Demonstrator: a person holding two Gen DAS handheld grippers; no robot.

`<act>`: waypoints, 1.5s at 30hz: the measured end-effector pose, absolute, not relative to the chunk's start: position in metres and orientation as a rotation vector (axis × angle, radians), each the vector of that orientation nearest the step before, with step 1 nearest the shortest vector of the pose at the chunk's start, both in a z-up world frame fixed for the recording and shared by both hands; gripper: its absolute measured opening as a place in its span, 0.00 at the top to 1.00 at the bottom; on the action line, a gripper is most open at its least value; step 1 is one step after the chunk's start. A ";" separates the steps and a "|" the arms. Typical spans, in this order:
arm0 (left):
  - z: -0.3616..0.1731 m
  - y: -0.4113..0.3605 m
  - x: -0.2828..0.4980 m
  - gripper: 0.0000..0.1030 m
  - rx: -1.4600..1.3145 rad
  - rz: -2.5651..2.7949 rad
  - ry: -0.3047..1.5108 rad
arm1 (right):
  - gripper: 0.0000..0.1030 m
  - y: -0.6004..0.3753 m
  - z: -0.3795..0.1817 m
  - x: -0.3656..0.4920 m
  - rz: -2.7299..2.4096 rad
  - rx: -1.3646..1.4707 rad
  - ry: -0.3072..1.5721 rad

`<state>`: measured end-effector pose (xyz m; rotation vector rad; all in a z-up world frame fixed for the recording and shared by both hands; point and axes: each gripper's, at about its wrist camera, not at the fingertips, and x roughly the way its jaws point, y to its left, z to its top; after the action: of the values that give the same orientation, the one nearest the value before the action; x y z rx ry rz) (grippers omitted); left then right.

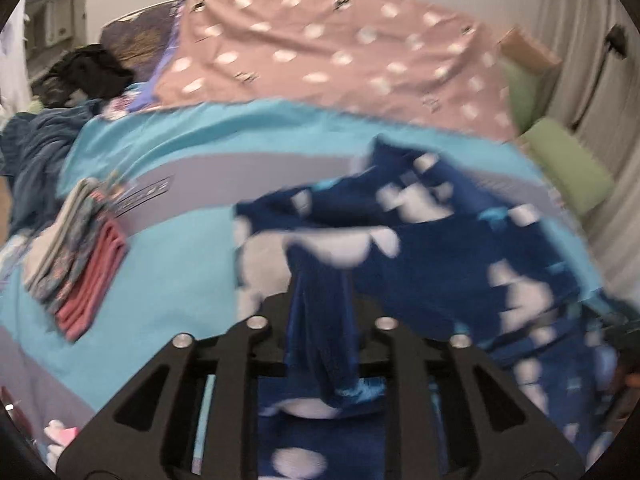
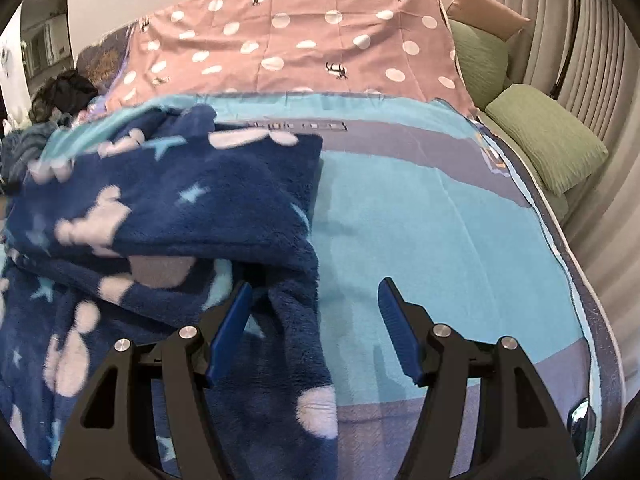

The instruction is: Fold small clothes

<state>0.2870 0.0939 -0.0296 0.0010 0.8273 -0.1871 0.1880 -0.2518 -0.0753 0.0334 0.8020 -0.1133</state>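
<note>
A navy fleece garment with white blobs and pale blue stars lies rumpled on the turquoise and grey bed cover. A bunched strip of it runs through my left gripper, whose jaws are closed on it; the cloth hides the fingertips. In the right wrist view the same garment is heaped at the left over the cover. My right gripper stands open with its blue pads apart. The garment's edge lies against its left finger and partly between the two, with no pad pressing on it.
A stack of folded small clothes sits at the left of the bed. A pink spotted sheet covers the far half. Green pillows line the right edge by a curtain. Dark clothes are piled at the far left.
</note>
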 end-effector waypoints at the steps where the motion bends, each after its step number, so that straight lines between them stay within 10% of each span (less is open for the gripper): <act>1: -0.038 0.095 0.290 0.68 0.021 -0.166 0.843 | 0.36 -0.252 -0.071 0.185 -0.101 0.049 0.787; 7: -0.054 0.078 0.284 0.40 0.162 -0.156 0.841 | 0.36 -0.238 -0.046 0.189 0.041 0.151 0.693; 13: -0.081 0.062 0.280 0.36 0.322 -0.109 0.840 | 0.67 -0.226 -0.083 0.228 0.034 0.162 0.880; 20: -0.039 0.081 0.282 0.36 0.175 -0.155 0.773 | 0.67 -0.228 -0.056 0.222 0.084 0.189 0.845; 26: -0.019 0.052 0.340 0.71 0.045 -0.301 0.828 | 0.67 -0.222 -0.032 0.293 0.165 0.258 0.867; 34: -0.066 0.018 0.409 0.51 0.024 -0.347 0.979 | 0.41 -0.206 -0.058 0.384 0.180 0.271 0.957; 35: -0.069 0.016 0.413 0.55 0.032 -0.349 0.987 | 0.41 -0.206 -0.063 0.391 0.184 0.276 0.968; 36: -0.073 0.012 0.418 0.84 0.035 -0.368 0.998 | 0.41 -0.204 -0.069 0.398 0.191 0.290 0.988; 37: -0.074 0.010 0.421 0.90 0.043 -0.372 1.006 | 0.45 -0.202 -0.074 0.400 0.205 0.304 1.003; 39: -0.069 0.006 0.420 0.92 0.093 -0.376 0.980 | 0.91 -0.193 -0.082 0.407 0.245 0.302 1.034; 45: -0.079 0.038 0.428 1.00 0.245 -0.219 0.953 | 0.93 -0.206 -0.093 0.397 0.147 0.233 0.983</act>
<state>0.4279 0.0380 -0.0793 0.2455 0.9531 -0.2189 0.3971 -0.2063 -0.0925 0.2333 0.9826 0.1474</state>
